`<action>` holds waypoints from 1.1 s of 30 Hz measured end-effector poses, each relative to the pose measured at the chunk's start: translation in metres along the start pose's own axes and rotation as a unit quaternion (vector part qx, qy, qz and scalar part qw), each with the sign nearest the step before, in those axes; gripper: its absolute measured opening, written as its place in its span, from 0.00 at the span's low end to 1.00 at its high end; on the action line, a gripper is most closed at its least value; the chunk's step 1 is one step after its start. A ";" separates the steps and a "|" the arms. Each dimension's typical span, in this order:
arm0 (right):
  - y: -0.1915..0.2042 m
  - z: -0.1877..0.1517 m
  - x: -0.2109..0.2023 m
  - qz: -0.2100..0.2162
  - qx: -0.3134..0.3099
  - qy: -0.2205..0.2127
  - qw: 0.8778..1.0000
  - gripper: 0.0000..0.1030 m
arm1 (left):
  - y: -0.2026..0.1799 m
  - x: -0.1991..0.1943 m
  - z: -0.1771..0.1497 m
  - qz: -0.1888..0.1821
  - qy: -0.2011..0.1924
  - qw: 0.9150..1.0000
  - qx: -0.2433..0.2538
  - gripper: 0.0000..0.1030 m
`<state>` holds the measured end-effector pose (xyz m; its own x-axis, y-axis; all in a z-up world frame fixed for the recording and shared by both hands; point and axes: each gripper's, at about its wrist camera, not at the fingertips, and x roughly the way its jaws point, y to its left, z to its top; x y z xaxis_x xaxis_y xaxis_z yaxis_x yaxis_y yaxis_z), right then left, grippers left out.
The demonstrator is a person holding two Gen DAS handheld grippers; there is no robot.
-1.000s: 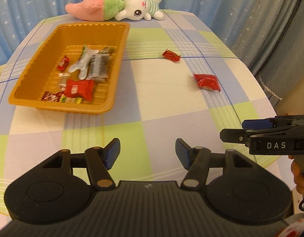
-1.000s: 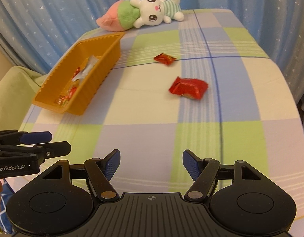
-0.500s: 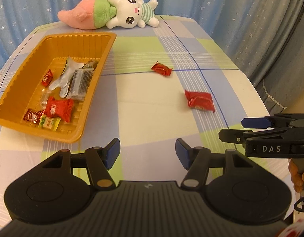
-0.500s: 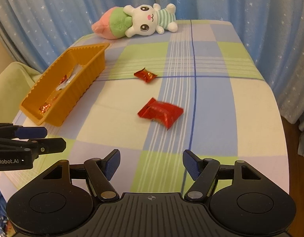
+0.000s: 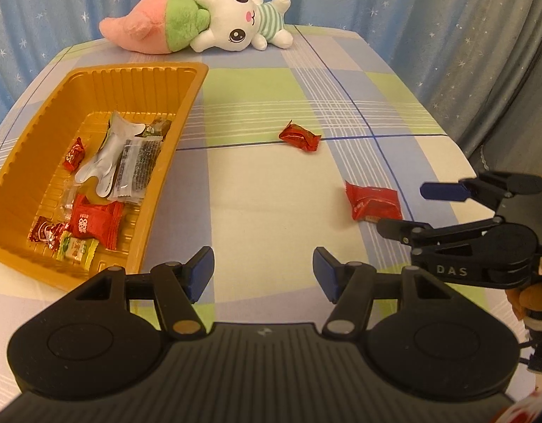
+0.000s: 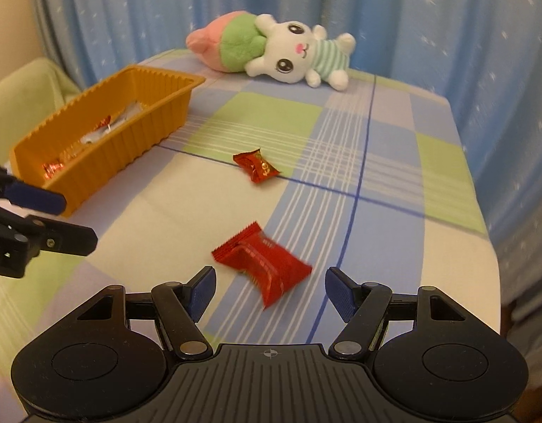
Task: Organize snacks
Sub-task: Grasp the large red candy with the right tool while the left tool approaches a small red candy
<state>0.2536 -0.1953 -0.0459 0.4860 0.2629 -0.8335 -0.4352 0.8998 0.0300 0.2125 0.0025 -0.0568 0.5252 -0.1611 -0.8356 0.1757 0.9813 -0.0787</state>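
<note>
Two red snack packets lie loose on the checked tablecloth: a larger red packet (image 6: 263, 264) (image 5: 373, 201) just ahead of my right gripper (image 6: 269, 287), and a small red candy (image 6: 257, 166) (image 5: 300, 136) farther back. My right gripper is open, the larger packet's near corner reaching between its blue pads without touching them. My left gripper (image 5: 262, 275) is open and empty above the cloth, beside the orange tray (image 5: 27, 261) (image 6: 137, 134), which holds several wrapped snacks. Each gripper shows in the other's view: the right gripper (image 5: 404, 209), the left gripper (image 6: 77, 222).
A plush bunny with a pink and green carrot (image 5: 214, 24) (image 6: 271, 49) lies at the table's far edge before blue starry curtains. The table drops off at the right edge (image 6: 482, 211). A green seat (image 6: 24, 91) stands left of the table. A hand (image 5: 528, 299) holds the right gripper.
Both grippers have moved forward over the table. The larger red packet now lies right in front of the right gripper, whose view has rolled. The jaws have kept their width.
</note>
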 end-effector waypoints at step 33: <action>-0.026 0.019 0.048 0.012 0.025 0.032 0.999 0.28 | -0.016 0.048 0.039 -0.014 0.014 0.999 0.025 0.57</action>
<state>0.3030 -0.1995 -0.0760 0.4260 0.2643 -0.8652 -0.4073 0.9100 0.0775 0.2674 -0.0252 -0.0746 0.4958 -0.1849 -0.8485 0.2326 0.9696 -0.0754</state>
